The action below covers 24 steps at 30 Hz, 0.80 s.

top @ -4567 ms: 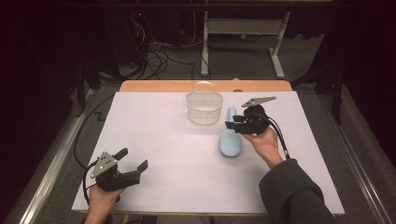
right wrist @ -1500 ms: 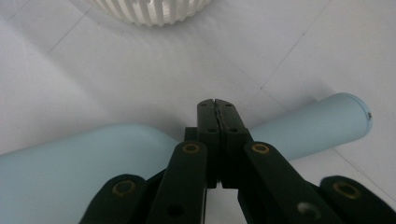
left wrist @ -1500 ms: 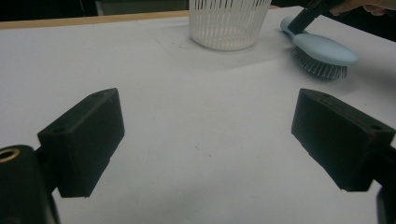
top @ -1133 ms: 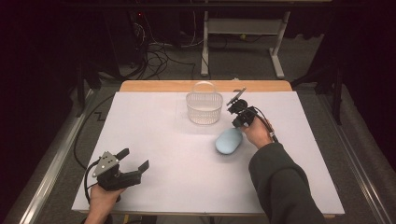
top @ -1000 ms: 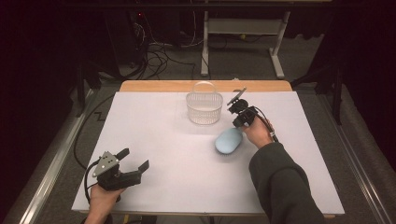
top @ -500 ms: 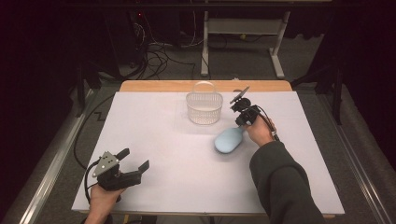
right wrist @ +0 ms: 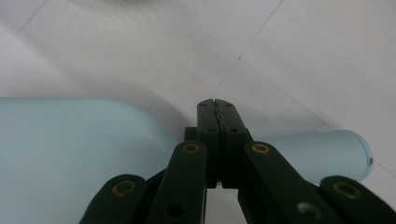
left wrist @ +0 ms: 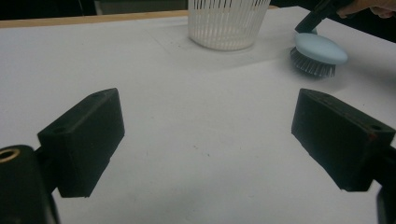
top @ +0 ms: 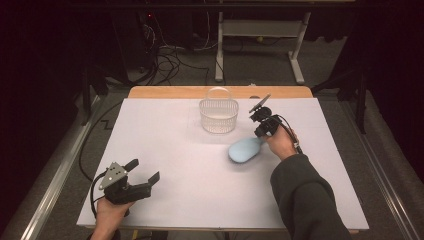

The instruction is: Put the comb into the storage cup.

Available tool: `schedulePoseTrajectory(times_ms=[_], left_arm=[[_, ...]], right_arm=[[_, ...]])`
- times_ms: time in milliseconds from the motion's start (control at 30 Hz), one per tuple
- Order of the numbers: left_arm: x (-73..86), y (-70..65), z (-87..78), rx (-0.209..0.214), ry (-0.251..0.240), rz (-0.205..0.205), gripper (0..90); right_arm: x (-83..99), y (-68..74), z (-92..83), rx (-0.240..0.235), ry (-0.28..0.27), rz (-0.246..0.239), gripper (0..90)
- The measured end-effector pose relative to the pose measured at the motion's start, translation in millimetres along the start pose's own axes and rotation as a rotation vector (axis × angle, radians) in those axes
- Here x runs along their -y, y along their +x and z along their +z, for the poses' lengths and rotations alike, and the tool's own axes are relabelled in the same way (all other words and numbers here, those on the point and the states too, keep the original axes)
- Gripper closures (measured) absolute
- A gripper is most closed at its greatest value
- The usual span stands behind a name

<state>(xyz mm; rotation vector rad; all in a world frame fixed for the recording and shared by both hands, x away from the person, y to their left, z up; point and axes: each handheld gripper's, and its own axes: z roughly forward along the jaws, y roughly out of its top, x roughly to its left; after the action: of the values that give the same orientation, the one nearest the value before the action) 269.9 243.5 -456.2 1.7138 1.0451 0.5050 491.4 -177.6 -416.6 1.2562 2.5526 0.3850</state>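
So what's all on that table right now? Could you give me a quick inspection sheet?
Surface: white table top, wooden strip along the far edge.
Job's things: white slatted basket upright near the far edge; light blue brush beside it, bristles down.
Clutter: nothing seen.
Grippers: left gripper at the near left corner, jaws wide apart, holding nothing; right gripper over the brush handle, jaws pressed together, grip on the handle unclear.
Cables: one trails from each gripper; a tangle lies on the floor beyond the table.
Surroundings: dark room, white desk frame behind.

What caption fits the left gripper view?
Open left gripper faces a white basket and a blue dish brush.
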Motion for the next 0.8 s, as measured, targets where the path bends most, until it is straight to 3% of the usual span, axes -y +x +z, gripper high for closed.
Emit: schedulePoseTrajectory(times_ms=[800], left_arm=[[0.5,-0.8,1.0,-0.002,0.005,-0.004,8.7]], right_arm=[[28.7,-8.3,-7.1,-0.038,0.019,0.027,90.0]])
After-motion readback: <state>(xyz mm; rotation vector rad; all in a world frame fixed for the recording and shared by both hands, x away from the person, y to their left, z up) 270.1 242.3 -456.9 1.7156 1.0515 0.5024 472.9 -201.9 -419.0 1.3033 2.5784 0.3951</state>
